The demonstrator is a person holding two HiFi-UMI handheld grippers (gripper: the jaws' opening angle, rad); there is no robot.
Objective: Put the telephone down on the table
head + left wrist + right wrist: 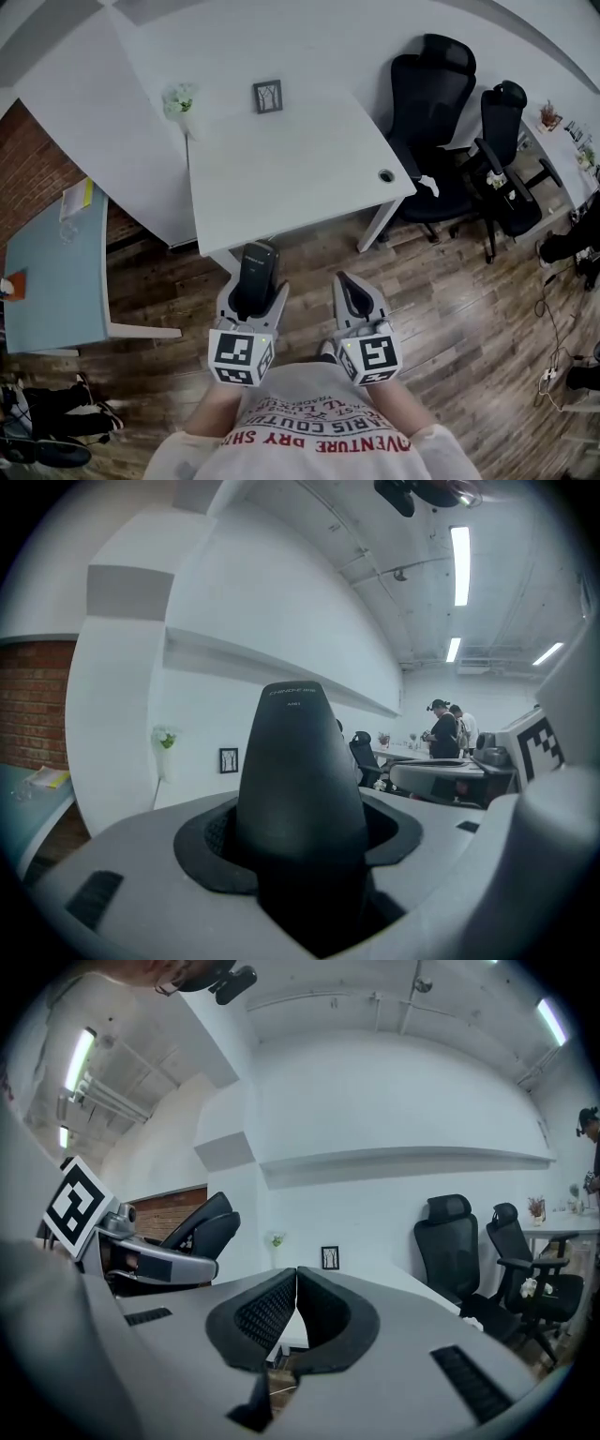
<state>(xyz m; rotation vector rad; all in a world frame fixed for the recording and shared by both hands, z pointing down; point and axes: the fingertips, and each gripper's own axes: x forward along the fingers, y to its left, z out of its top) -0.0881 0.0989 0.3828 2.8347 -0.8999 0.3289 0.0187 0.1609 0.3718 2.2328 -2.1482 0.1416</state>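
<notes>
A black telephone handset [257, 270] stands up between the jaws of my left gripper [253, 292], which is shut on it. In the left gripper view the telephone [298, 780] fills the middle and rises out of the black pads. My right gripper [351, 292] is beside it, shut with nothing in it; its pads [281, 1309] meet at the tips. Both grippers hover over the wood floor just short of the white table [291, 178]. From the right gripper view the left gripper's telephone [202, 1227] shows at the left.
On the white table stand a small framed picture [267, 97] and a plant [179, 101] at the far edge. Black office chairs [433, 131] stand to the right. A pale blue table [52, 272] is at the left. People [445, 731] stand far off.
</notes>
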